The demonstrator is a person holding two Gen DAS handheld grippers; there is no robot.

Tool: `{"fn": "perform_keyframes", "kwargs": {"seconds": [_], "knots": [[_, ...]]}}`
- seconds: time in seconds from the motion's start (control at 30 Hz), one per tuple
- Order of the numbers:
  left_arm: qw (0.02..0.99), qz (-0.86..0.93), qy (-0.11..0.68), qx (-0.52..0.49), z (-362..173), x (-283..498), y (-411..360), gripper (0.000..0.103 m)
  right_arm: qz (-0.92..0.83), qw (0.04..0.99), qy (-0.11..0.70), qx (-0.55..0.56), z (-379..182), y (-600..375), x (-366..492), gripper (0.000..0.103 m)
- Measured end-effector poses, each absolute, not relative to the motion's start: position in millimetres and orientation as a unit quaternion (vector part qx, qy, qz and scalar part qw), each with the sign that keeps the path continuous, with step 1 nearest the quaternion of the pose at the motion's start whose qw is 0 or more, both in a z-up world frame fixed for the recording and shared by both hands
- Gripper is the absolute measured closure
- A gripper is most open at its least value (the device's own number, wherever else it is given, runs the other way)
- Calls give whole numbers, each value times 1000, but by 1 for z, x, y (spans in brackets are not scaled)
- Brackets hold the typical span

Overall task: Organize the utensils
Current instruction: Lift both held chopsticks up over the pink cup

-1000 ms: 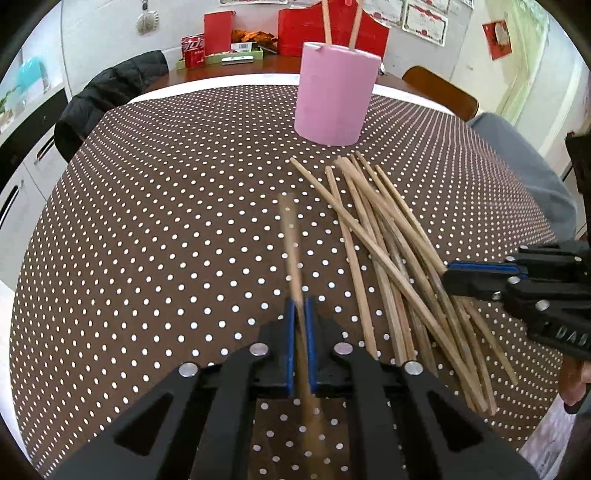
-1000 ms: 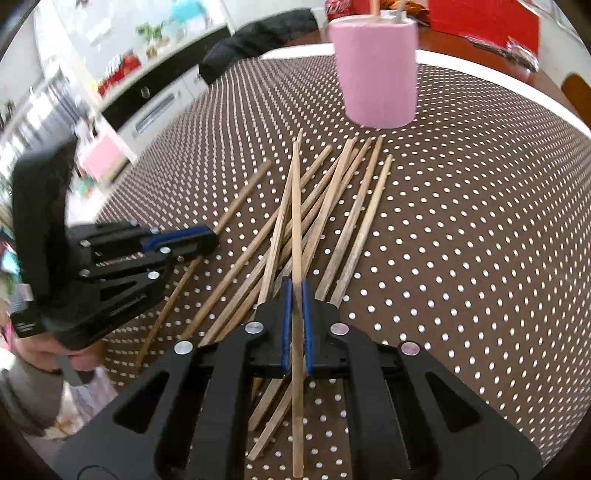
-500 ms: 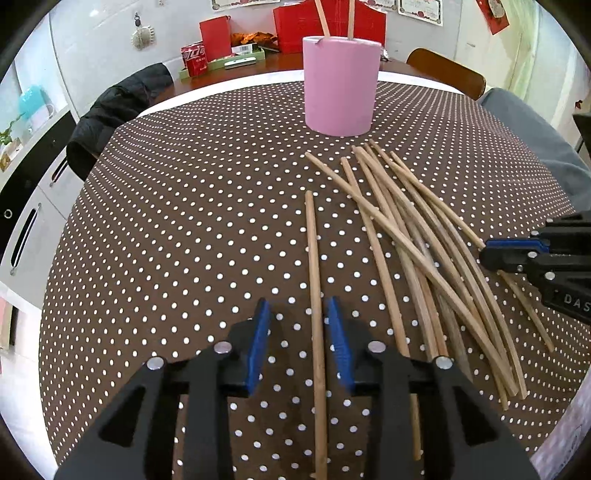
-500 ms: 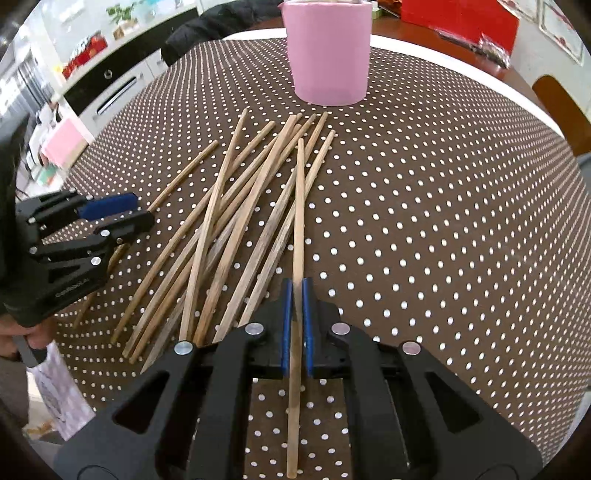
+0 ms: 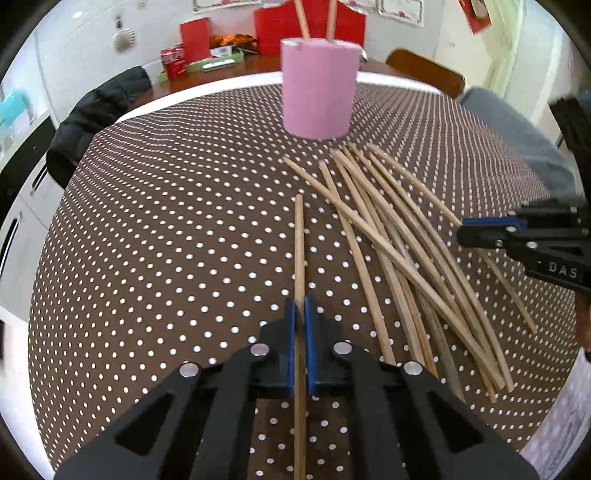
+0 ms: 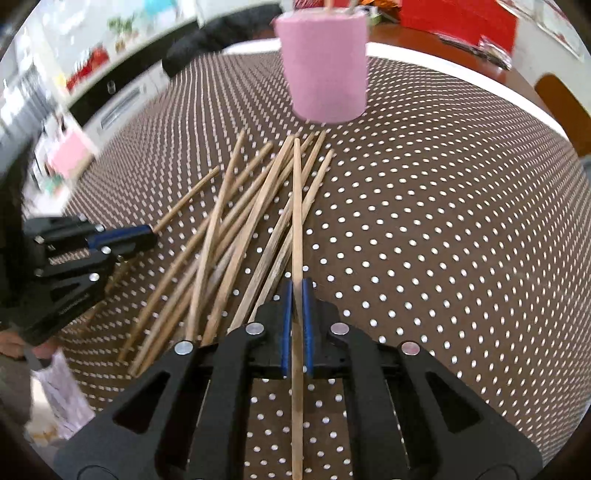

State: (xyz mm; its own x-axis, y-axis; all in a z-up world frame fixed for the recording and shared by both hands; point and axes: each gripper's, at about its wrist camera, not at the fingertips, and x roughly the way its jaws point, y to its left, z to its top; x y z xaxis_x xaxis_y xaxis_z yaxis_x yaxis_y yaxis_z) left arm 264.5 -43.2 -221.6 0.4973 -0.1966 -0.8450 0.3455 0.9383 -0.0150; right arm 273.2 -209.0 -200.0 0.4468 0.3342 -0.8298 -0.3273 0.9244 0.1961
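Left gripper [image 5: 300,314] has just closed its blue pads onto a single chopstick [image 5: 299,254], which runs straight out ahead of it over the dotted brown cloth on the counter [image 5: 166,240]. Right gripper [image 6: 297,295] is likewise clamped shut on another chopstick [image 6: 296,221], whose far end reaches toward the pink holder [image 6: 325,66]. Between the two grippers lies a loose, crossed pile of chopsticks [image 5: 399,240] on the cloth, just in front of the holder, where two sticks [image 5: 330,18] already stand upright.
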Motion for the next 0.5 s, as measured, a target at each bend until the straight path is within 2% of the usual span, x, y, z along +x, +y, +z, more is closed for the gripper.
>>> {"fn": "perform_keyframes", "kwargs": {"seconds": [0.2, 0.5], "knots": [[895, -165, 415, 5, -188, 261, -26, 98, 209, 879, 421, 82, -177, -245, 264, 97], [936, -190, 289, -64, -131, 267, -22, 98, 227, 914, 312, 124, -132, -261, 256, 97]]}}
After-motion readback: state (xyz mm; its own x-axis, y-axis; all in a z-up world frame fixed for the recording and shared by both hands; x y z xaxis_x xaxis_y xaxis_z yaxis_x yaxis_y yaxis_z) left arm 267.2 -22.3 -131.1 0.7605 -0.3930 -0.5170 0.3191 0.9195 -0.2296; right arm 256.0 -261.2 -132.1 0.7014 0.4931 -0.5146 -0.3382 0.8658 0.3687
